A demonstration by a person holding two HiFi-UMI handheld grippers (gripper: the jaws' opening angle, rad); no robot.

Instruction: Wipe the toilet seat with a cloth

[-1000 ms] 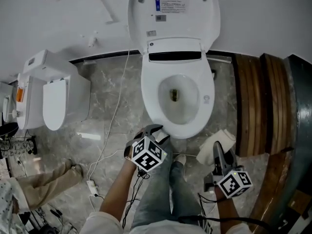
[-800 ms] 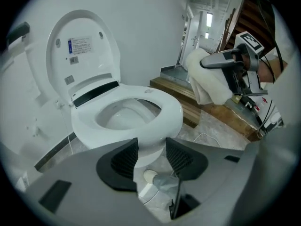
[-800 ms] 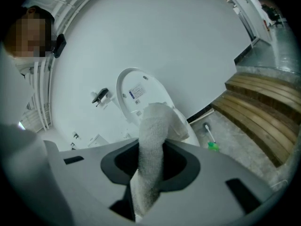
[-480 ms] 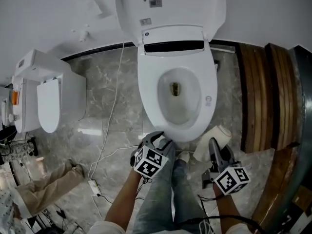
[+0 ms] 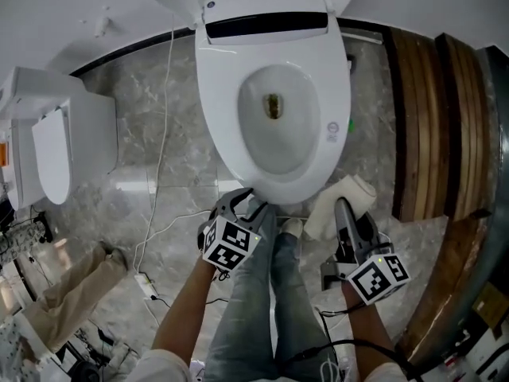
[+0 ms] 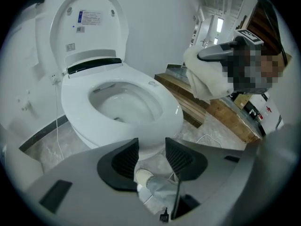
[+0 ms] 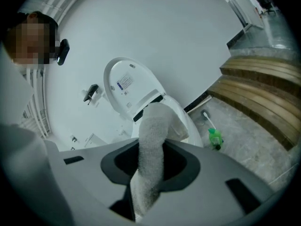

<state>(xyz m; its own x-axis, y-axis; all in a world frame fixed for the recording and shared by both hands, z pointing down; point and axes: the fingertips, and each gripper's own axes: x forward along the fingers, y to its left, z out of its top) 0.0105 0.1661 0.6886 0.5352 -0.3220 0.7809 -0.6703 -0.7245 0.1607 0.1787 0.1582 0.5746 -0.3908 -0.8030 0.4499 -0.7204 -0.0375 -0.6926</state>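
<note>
A white toilet stands with its lid (image 7: 126, 86) raised and its seat (image 5: 332, 94) down around the bowl. My left gripper (image 5: 242, 200) hovers just before the seat's front rim, open, with nothing between its fingers (image 6: 126, 155). In the left gripper view the seat (image 6: 162, 98) lies straight ahead of the left gripper (image 6: 151, 149). My right gripper (image 5: 343, 210) is at the toilet's front right, shut on a white cloth (image 5: 334, 205). The cloth (image 7: 153, 140) stands up between the jaws of the right gripper (image 7: 151, 150) and hides part of the bowl.
A second white toilet (image 5: 60, 146) stands at the left. Wooden steps (image 5: 433, 110) run along the right. A white cable (image 5: 163, 126) trails over the marble floor. A green bottle (image 7: 214, 138) sits by the toilet's base. The person's legs (image 5: 258, 301) are below the grippers.
The toilet has come closer in the head view. Both grippers have moved forward toward the seat's front rim. The cloth stays in the right gripper.
</note>
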